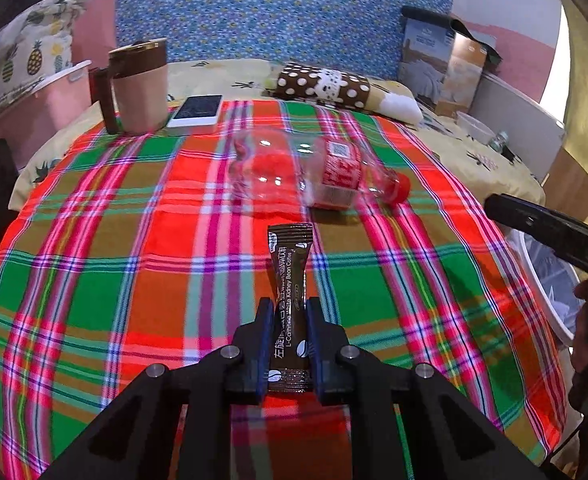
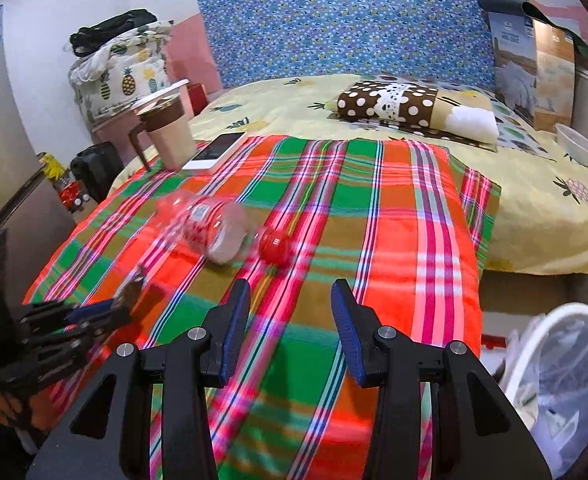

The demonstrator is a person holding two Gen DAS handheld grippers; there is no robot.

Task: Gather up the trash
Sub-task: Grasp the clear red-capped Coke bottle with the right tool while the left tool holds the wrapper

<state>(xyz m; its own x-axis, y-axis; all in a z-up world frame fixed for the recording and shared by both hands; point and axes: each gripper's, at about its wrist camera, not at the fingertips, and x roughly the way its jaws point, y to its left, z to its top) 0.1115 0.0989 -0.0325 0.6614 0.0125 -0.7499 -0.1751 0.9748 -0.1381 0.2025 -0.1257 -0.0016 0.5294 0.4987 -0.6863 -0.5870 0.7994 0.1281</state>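
Note:
My left gripper [image 1: 288,304] is shut on a brown coffee sachet [image 1: 290,272] and holds it over the plaid cloth [image 1: 134,260]. It also shows at the left of the right wrist view [image 2: 106,304], the sachet [image 2: 134,286] blurred in it. An empty clear plastic bottle [image 1: 314,172] with a red label and red cap lies on its side beyond the sachet. In the right wrist view the bottle [image 2: 210,228] lies ahead and left of my right gripper [image 2: 290,292], which is open and empty above the cloth. A white trash bin [image 2: 554,376] with a plastic liner stands at lower right.
A brown mug [image 1: 138,88] and a white phone [image 1: 196,110] sit at the cloth's far left. A polka-dot pillow [image 1: 326,86], a white bowl [image 2: 574,144] and a printed bag [image 2: 534,68] lie on the yellow bedsheet behind. The bin's rim [image 1: 542,280] shows at right.

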